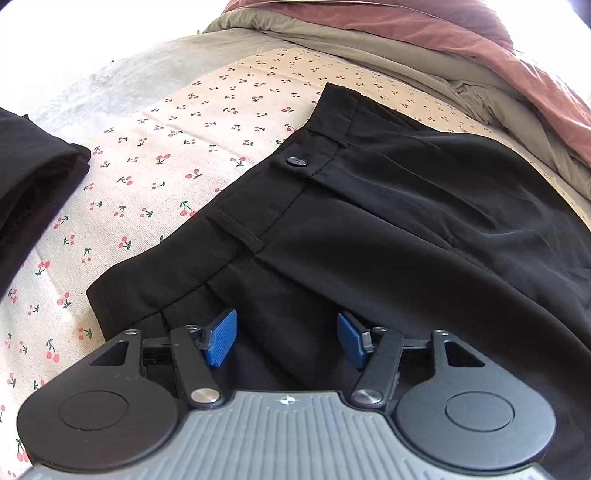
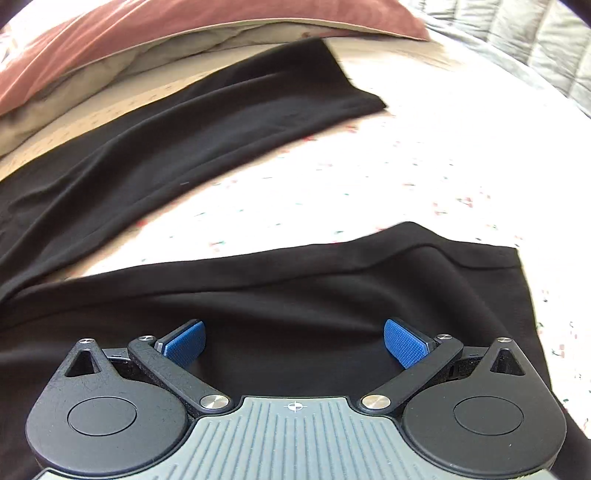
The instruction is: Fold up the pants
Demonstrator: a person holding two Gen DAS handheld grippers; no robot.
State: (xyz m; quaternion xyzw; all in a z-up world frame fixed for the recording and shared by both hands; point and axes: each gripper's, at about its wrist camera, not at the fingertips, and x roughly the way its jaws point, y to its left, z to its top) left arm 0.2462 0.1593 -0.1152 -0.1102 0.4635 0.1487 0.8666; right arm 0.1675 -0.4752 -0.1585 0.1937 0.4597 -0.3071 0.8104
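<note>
**Pants laid out, both tools open over the cloth, first fold yet to come**

The black pants (image 1: 388, 206) lie flat on the bed, on a cherry-print sheet (image 1: 177, 147), waistband and button (image 1: 294, 160) facing up in the left wrist view. The left tool (image 1: 286, 338) hangs right over the hip area just below the waistband, blue pads apart, nothing pinched between them. Over on the right wrist view, the right tool (image 2: 294, 341) sits above the near leg (image 2: 332, 295), jaws spread wide, empty too; the picture is smeared, so it looks to be mid-sweep. The far leg (image 2: 192, 122) runs off separately, well apart from the near one, with bare sheet between them, its hem up near a rust-coloured blanket (image 2: 147, 33). A second dark garment (image 1: 33, 177) lies off at the left edge, not part of this.

My read: this is the set-up for the lengthwise fold. Legs are still splayed, so nothing is folded yet. Next move calls for each tool to drop onto the fabric and close on an edge, left at the waistband side, right down the leg, then carry one leg over onto the other, keeping the seams lined up
</note>
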